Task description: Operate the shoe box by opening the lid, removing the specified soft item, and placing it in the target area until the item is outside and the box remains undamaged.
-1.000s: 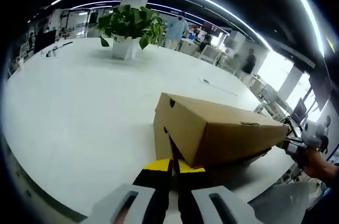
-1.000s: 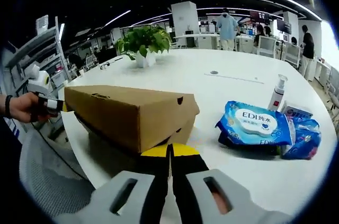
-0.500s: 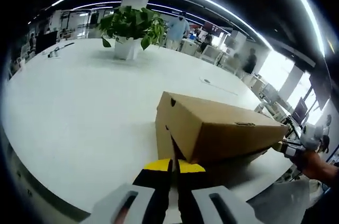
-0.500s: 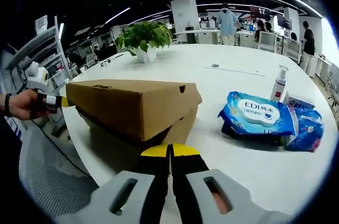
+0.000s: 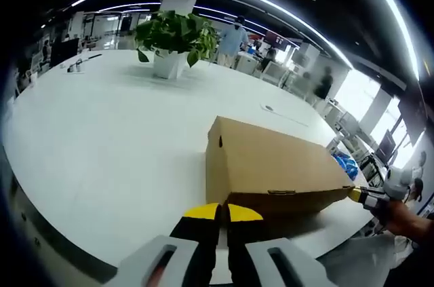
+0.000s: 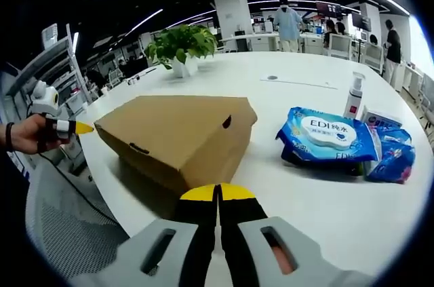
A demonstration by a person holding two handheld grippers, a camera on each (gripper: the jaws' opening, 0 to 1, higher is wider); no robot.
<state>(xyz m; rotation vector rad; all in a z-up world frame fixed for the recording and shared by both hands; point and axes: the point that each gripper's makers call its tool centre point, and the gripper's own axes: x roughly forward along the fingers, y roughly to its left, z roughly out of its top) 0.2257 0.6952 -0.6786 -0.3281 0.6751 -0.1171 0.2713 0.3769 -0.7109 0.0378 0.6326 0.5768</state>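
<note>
The brown cardboard shoe box (image 5: 271,168) lies flat on the white table (image 5: 102,151), its lid down. In the right gripper view the same box (image 6: 180,134) shows a small hole in its end wall. My left gripper (image 5: 222,212) is shut with nothing between its yellow tips, just short of the box's near edge. My right gripper (image 6: 218,193) is also shut and holds nothing, close to the box's front corner. The left gripper (image 6: 76,127), held in a hand, sits just off the box's left corner. The right gripper (image 5: 359,195) sits by the box's far right corner.
A blue wet-wipes pack (image 6: 325,141) and other blue packets (image 6: 390,161) lie right of the box, with a small pump bottle (image 6: 353,102) behind. A potted plant (image 5: 173,39) stands at the far side. A grey mesh chair (image 6: 61,233) sits below the table edge.
The box's lid, raised and tilted earlier, has come down and the box now sits flat. Both grippers stay shut and have drawn slightly back from the box's ends.
</note>
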